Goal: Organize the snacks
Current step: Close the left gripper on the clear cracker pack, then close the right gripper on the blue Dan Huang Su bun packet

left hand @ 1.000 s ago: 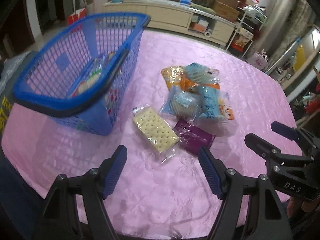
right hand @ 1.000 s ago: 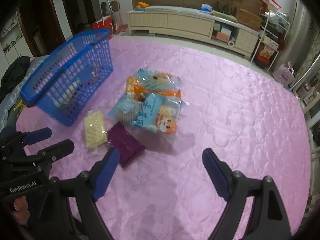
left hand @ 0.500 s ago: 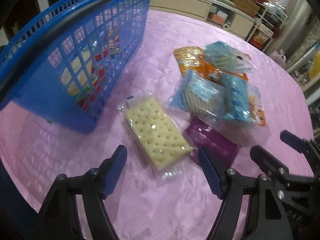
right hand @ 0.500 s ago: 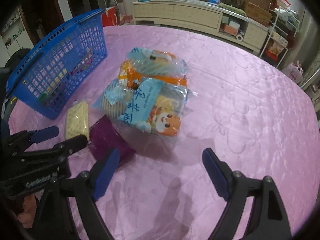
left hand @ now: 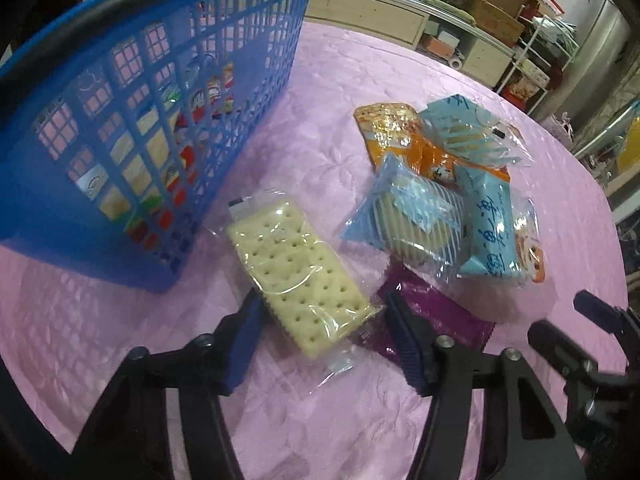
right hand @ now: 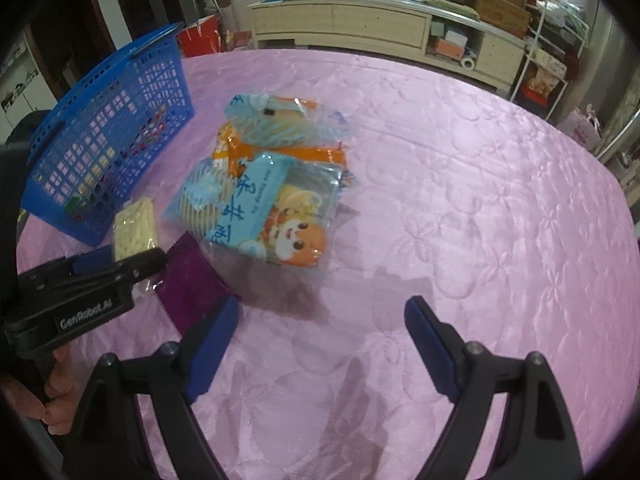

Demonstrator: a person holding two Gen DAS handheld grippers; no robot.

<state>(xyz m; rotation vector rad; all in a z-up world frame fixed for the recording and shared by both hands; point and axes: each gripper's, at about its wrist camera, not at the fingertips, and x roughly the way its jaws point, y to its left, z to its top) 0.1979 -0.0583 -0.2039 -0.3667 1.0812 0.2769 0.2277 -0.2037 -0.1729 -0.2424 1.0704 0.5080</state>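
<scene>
Left gripper body: the black side of the left gripper (right hand: 120, 258), seen from the right wrist view, carries pale lettering that reads "GenRobot.AI"; the last letters are slightly blurred.
Light blue snack packet: the light blue packet (right hand: 250, 200) on top of the pile bears large dark blue Chinese characters running along its length; they are too distorted to read with certainty. The same packet (left hand: 490, 232) shows these characters in the left wrist view as well.
Orange snack packet: the orange packet (right hand: 294, 236) shows a cartoon face, with no legible words.
Other wrappers: no readable print.
</scene>
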